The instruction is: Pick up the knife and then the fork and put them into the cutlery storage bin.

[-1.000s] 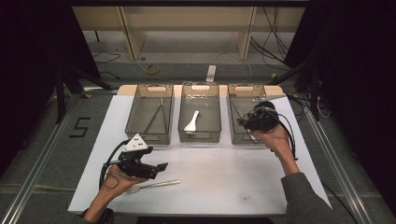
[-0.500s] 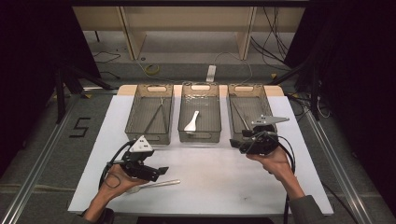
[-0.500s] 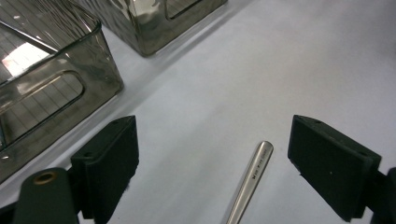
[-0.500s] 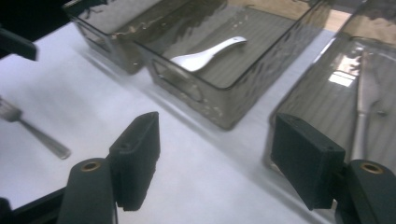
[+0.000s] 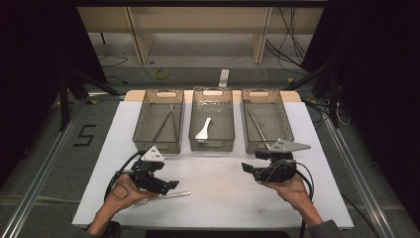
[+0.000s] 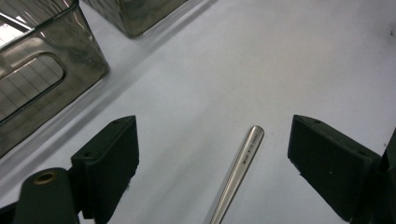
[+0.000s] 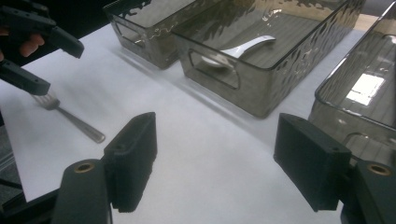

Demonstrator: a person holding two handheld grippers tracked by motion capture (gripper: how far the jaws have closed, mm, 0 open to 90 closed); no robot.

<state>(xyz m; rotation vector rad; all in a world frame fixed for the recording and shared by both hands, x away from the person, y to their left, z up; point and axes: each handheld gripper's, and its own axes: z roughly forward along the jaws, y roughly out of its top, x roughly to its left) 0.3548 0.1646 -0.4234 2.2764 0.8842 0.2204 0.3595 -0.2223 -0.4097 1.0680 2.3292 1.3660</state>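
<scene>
Tools first: the left tool (image 5: 171, 185) is held low at the near left of the surface (image 5: 223, 193), its jaws spread wide with nothing pinched. In the left gripper view the handle of a fork (image 6: 238, 175) is seen lying flat between those jaws, untouched by either. In the right gripper view the fork's tines are seen under the left tool's tips, the handle running out toward the middle of the surface. The right tool (image 5: 246, 168) is held just in front of the right bin (image 5: 286, 124), pointing toward the left tool; its jaws have just been opening and are now spread, with nothing between them but bare surface.

Farther out, three clear bins stand in a row at the far side. A spoon (image 5: 203, 130) is lying in the middle bin (image 5: 194, 121); long thin utensils can be made out in the left bin (image 5: 140, 124) and in the right one, though their kind cannot be told.

Sorting is judged to be well along — a piece is already laid in each bin. The fork is the one item seen loose on the surface, not yet gripped. What is left, as far as can be judged: the left tool is to be closed on the fork, and the fork carried to its bin — which bin cannot be told.
</scene>
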